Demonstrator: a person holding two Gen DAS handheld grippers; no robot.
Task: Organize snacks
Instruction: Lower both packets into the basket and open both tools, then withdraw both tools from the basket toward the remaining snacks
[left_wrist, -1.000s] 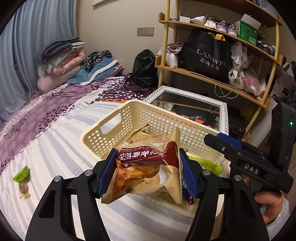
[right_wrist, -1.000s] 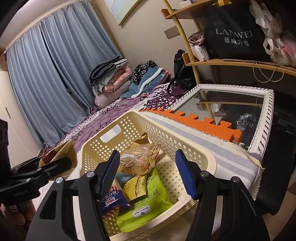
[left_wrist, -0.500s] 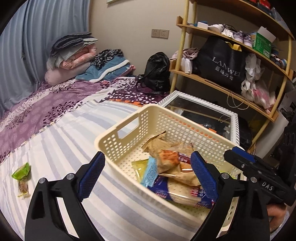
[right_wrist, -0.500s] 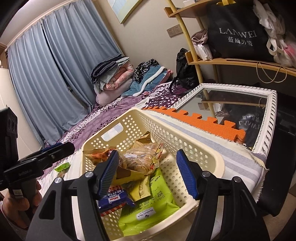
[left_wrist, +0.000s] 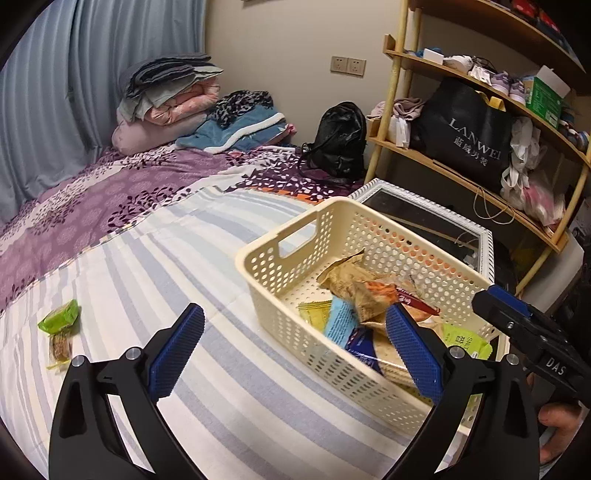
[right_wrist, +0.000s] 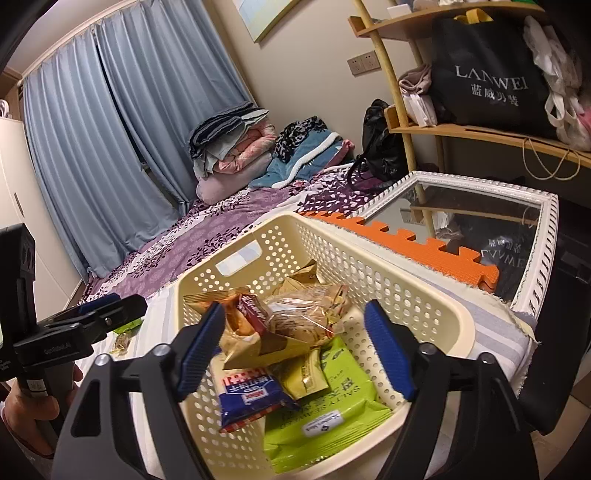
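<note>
A cream perforated basket (left_wrist: 295, 258) (right_wrist: 424, 314) stands on the striped bed cover and holds several snack packets. A tan and red bread packet (right_wrist: 251, 328) (left_wrist: 373, 291) lies on top of them. A blue packet (right_wrist: 251, 398) and a green seaweed packet (right_wrist: 332, 410) lie near the front. My left gripper (left_wrist: 295, 347) is open and empty, just left of the basket. My right gripper (right_wrist: 295, 350) is open and empty above the basket's near end. A small green snack (left_wrist: 59, 317) lies on the cover at the far left.
A white-framed mirror (left_wrist: 424, 221) (right_wrist: 480, 221) lies beyond the basket, with an orange foam mat (right_wrist: 406, 247) beside it. A wooden shelf (left_wrist: 461, 162) holds a black bag and clutter. Folded blankets (left_wrist: 173, 96) and a black backpack (left_wrist: 340, 140) sit at the bed's far end.
My left gripper opened and let the bread packet drop into the basket, then drew back to the left. The right gripper stayed open over the basket.
</note>
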